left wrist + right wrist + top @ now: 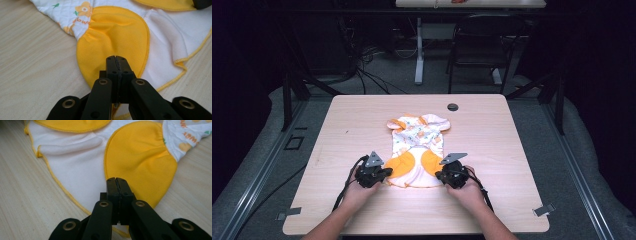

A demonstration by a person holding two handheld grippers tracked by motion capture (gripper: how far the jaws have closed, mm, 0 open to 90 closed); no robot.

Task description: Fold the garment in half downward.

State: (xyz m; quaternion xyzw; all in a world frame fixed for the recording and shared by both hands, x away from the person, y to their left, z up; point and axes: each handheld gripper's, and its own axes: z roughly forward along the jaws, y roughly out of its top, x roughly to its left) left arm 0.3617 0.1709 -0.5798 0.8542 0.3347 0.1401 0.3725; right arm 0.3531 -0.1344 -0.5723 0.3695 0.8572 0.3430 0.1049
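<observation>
A small baby garment (418, 150), white with orange trim and cartoon prints, lies spread flat near the middle of a pale wooden bench (512, 150). Its collar end points away from the person; its hem end, with two rounded orange panels, lies nearest them. No fold shows yet, so the work seems at its start: both hem corners look gripped, and any lifting or folding is still to come.

The left tool (116, 58) sits at the garment's near left edge, jaws clenched together over the left orange panel (112, 37), apparently pinching its fabric. The right tool (116, 180) sits at the near right edge, jaws likewise pressed tight where the right orange panel (140, 160) meets the white lining (75, 162).
</observation>
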